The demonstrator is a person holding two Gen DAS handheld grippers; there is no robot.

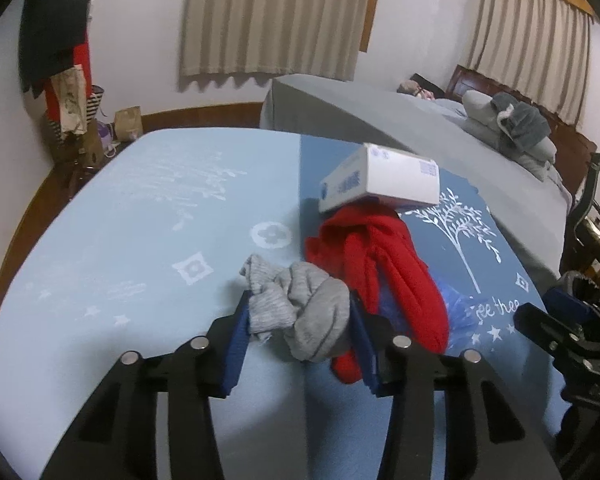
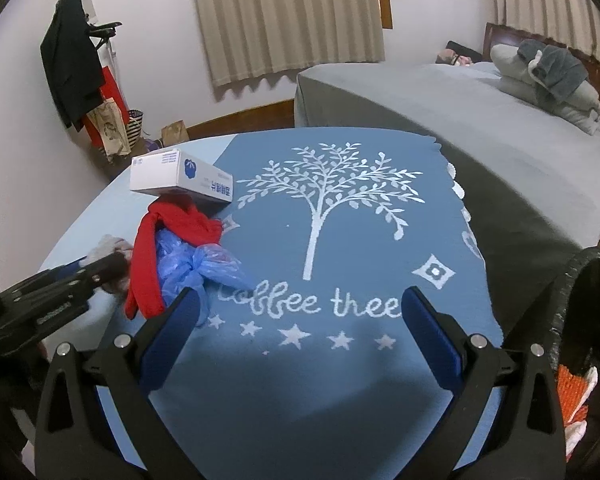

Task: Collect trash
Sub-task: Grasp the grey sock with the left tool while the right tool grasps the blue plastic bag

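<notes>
Left wrist view: left gripper [image 1: 298, 322] pinches grey sock [image 1: 300, 304] mid-table [image 1: 100, 220]; red cloth [image 1: 380, 272], blue plastic bag [image 1: 458, 308], white box [image 1: 380, 178] remain uncollected.
Right wrist view: right gripper [image 2: 300, 320] gapes empty above tablecloth's near edge; black bin bag [image 2: 592, 300] waits off the right edge. Judged barely begun.

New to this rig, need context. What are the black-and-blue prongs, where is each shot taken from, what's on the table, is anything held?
They are hand-held two-finger tools, one in each of a person's hands, each with a fisheye camera looking along its fingers. One picture comes from the left tool, the other from the right tool. The tablecloth holds a grey sock, a red sock, a blue plastic bag and a white box. The left tool's pads press on the grey sock; the right tool is open, holding nothing.
</notes>
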